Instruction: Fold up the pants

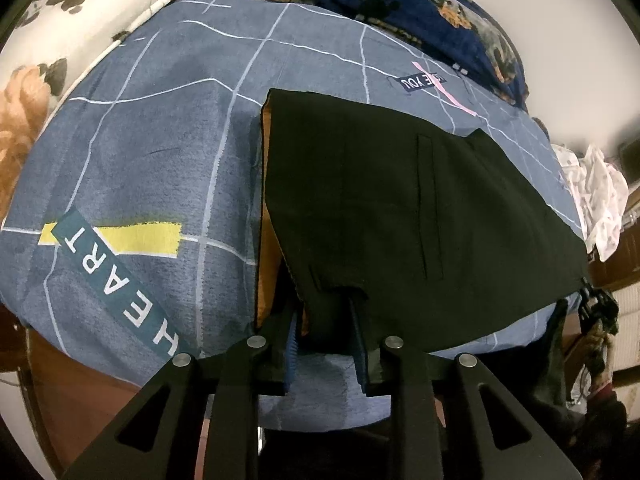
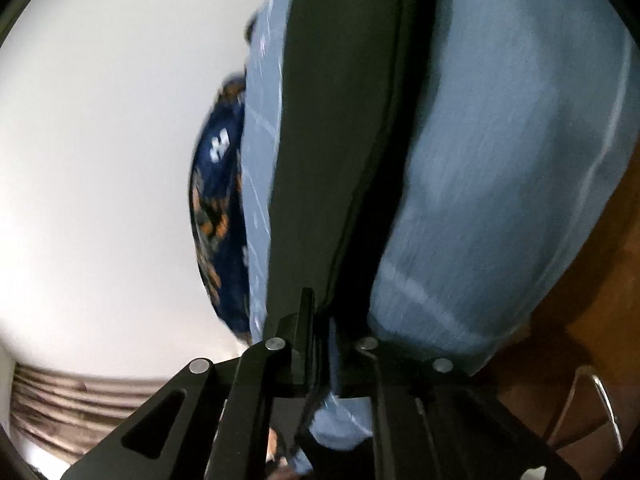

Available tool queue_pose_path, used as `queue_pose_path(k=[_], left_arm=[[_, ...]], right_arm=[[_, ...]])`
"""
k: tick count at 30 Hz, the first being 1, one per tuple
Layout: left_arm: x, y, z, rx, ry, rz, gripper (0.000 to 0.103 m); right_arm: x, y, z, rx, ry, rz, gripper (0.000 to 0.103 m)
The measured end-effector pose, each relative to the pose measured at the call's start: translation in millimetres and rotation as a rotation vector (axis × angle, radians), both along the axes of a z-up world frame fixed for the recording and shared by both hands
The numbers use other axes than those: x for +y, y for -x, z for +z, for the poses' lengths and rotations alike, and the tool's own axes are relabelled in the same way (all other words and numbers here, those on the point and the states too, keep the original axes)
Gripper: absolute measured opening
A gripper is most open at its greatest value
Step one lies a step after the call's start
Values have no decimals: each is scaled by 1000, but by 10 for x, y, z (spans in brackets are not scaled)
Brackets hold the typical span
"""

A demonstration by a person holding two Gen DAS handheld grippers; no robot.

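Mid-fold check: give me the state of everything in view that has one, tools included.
Black pants: folded over, flat on the bed, orange lining showing along one edge.
Blue bedsheet: spread, lightly wrinkled.
Left tool: shut on the pants' near edge.
Right tool: pinching a pants edge; view blurred.
White cloth: crumpled at the bedside.

"EART" and "YOU" on bedsheet (image 1: 160,152)
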State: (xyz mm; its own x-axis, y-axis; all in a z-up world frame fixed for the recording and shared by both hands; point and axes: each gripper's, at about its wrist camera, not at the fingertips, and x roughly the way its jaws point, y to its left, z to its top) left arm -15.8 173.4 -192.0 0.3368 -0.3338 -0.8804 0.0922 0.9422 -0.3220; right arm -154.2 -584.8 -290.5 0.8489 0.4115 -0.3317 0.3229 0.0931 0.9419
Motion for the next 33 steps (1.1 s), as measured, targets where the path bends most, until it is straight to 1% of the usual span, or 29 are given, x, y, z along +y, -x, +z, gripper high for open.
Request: queue_pose_path(k=[1,2,3,4,5,6,7,8,11,13,16,17,18,20,22,23,25,26,28,30,33], left_arm=[[3,2,4,-1,0,-3,26],[2,5,0,-3,-3,-5,26],[1,5,2,-5,-5,-7,26],[0,1,1,-5,-7,-9,26],[-1,-4,2,-5,-7,-8,26],[-3,-12,2,-6,-8,-8,26],[-6,-6,3,-8,-10,-9,27],[-8,-10,3,-11,-13,-8,27],[-20,-11,8,-17,-23,-6,28],[-23,-9,25,-24,-32,-6,29],[-15,11,62,-41,-48,-5,31],[-10,24,104,-60,-64,0,31],[-4,35,134,-75,-74,4,31],[10,65,227,-118,-89,10,31],[13,70,322,-159,-100,29,31],[21,68,387,-185,-94,41,31],[27,55,474,-210,-46,50,31],[13,37,520,-219,-12,50,31],[-51,11,548,-217,8,40,36],[-186,-36,546,-208,27,6,36],[-430,-67,508,-194,24,-40,37]], right_arm=[[-112,71,16,-12,-8,-46,23],[-197,125,23,-26,-18,-80,30],[-307,188,38,-37,-15,-117,30],[-417,242,59,-29,9,-151,30],[-523,285,70,-24,27,-179,30],[-587,300,72,-17,33,-190,22],[-670,318,78,20,65,-198,6],[-737,334,85,59,105,-198,5],[-792,323,103,42,144,-199,5],[-815,359,108,5,134,-212,9],[-869,505,68,-1,100,-290,18],[-905,575,74,1,108,-325,28],[-918,596,104,-1,113,-345,29],[-980,646,156,3,125,-377,37],[-1059,643,200,30,147,-386,41],[-1079,613,213,38,152,-385,41],[-1129,545,222,49,163,-368,42],[-1146,539,229,53,173,-364,47],[-1177,529,257,42,187,-357,53],[-1172,522,273,43,192,-359,54],[-1156,578,292,55,234,-355,54]])
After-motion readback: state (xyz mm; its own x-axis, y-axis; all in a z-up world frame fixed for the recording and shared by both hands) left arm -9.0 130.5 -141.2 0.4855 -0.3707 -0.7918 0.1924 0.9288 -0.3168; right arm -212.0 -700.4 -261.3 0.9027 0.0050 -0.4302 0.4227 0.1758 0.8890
